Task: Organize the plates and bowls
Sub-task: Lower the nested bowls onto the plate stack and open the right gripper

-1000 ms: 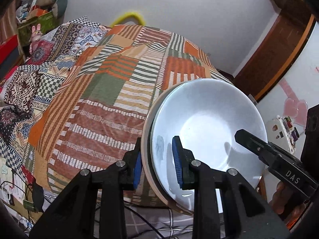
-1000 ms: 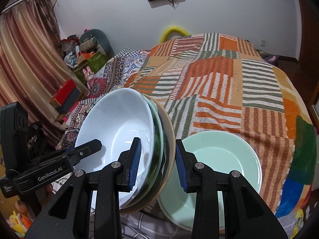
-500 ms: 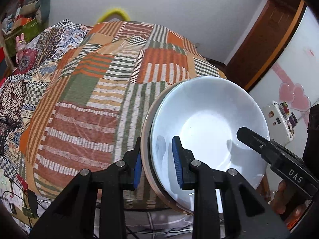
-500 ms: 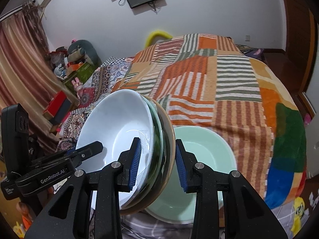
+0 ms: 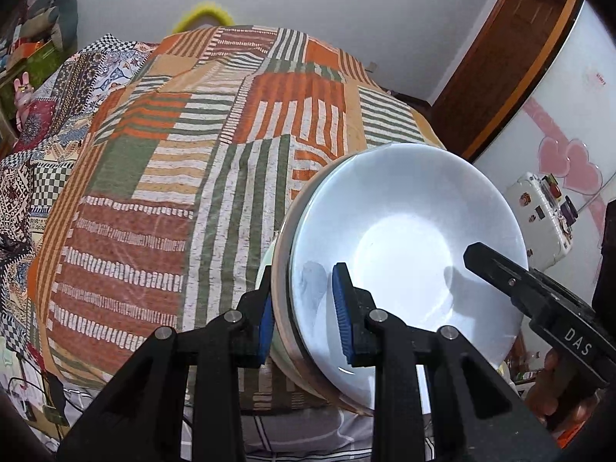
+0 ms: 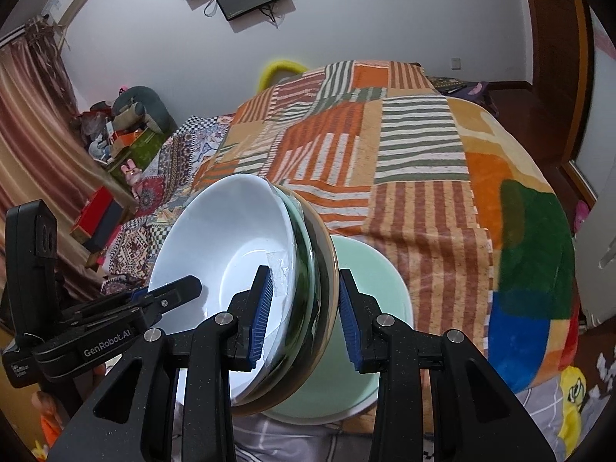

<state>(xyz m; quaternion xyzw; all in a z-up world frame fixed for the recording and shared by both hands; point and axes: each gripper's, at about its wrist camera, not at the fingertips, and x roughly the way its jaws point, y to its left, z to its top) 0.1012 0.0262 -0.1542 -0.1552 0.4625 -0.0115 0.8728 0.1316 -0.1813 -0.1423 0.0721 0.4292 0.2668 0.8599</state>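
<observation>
**Blue-padded tools clamped on a tilted dish stack over the bed**

Blue ribbed pads of the left tool are closed on the near rim of a stack of dishes: one pad lies against the underside of the stack, the other inside the white bowl that forms its top layer. The right tool grips the opposite rim in the same manner, with one pad inside the white bowl and the other against the outermost tan plate. Both tools are therefore clamped on the stack, one at each side.

Between the white bowl and the tan plate, the right wrist view shows a dark green dish nested edge-on. The stack is held tilted, with its open face turned toward the left tool's camera.

Just beyond the right tool's outer finger, a pale green plate lies flat on the near edge of the bed. The stack is held directly beside and partly over this plate; contact between them cannot be determined.

The bed is covered with a striped patchwork blanket. A hand grips the right tool's handle at the lower right of the left wrist view.
</observation>
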